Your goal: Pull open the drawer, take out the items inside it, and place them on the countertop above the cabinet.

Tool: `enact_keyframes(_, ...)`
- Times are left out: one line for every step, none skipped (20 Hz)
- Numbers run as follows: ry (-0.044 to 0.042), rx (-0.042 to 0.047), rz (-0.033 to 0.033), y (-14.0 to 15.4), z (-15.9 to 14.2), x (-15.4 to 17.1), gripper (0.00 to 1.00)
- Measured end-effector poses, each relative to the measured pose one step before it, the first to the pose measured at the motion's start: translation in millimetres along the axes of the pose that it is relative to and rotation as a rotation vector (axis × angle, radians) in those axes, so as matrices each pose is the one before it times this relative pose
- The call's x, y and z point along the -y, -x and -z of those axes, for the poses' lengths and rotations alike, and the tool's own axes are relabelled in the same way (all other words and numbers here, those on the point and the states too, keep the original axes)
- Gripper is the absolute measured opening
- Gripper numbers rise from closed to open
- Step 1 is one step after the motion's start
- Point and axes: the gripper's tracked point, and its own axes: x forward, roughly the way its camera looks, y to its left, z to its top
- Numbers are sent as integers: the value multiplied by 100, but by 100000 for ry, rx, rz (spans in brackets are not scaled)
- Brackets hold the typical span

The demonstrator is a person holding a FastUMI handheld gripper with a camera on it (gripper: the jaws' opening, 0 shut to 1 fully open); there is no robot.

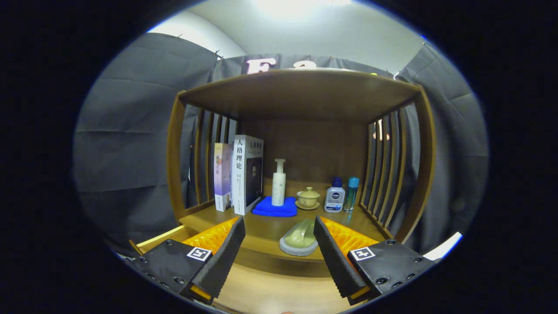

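1. The gripper (279, 257) hovers with jaws wide, holding nothing.
2. A scrub brush (300, 239) lies on the surface (261, 229) just ahead, between the fingers.
3. Likely a placing step finished; next, return to the open drawer (261, 290) below.

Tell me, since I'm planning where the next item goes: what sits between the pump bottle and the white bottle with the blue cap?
A lidded tea bowl on its saucer stands between the pump bottle and the blue-capped bottle, in the gripper view. The open gripper flanks a brush.
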Motion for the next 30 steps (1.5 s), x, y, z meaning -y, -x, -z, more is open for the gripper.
enact_keyframes(-447,885,687,1034,260,-2,100)
enact_keyframes(-1358,298,1366,955,532,97,100)
enact_keyframes(-2253,32,813,1000,593,-63,100)
enact_keyframes(-2003,672,25,907,507,-294,100)
enact_keyframes(-767,1023,230,792,431,-174,100)
enact_keyframes(126,980,1373,761,666,214,100)
enact_keyframes(669,1125,1027,787,671,-26,100)
enact_keyframes(870,160,419,667,799,-284,100)
enact_keyframes(1178,-459,192,575,970,-306,100)
enact_keyframes(1137,-690,517,621,893,-154,100)
enact_keyframes(997,-589,211,562,662,-171,100)
enact_keyframes(857,-21,716,436,458,-80,100)
enact_keyframes(315,381,676,471,394,-85,100)
enact_keyframes(-174,661,495,361,255,-128,100)
enact_keyframes(-106,705,443,413,301,-184,100)
enact_keyframes(262,207,438,412,452,-129,100)
enact_keyframes(-96,176,697,442,498,-76,100)
enact_keyframes(-357,162,326,403,544,-240,100)
enact_keyframes(-363,179,349,300,574,-236,100)
enact_keyframes(208,-225,227,332,701,-131,100)
enact_keyframes(495,-1210,406,159,902,-23,100)
enact_keyframes(436,-1496,-189,389,958,-157,100)
enact_keyframes(83,-1341,-73,-61,837,-163,100)
enact_keyframes(403,-1153,-8,46,785,-144,100)
enact_keyframes(444,-720,249,0,607,24,100)
enact_keyframes(427,-652,5,34,668,-171,100)
enact_keyframes(253,-738,-204,-95,563,-188,100)
enact_keyframes(151,-222,353,16,504,-94,100)
enact_keyframes(658,-537,-266,-82,436,-216,99)
enact_keyframes(675,-885,-387,-92,385,-283,99)
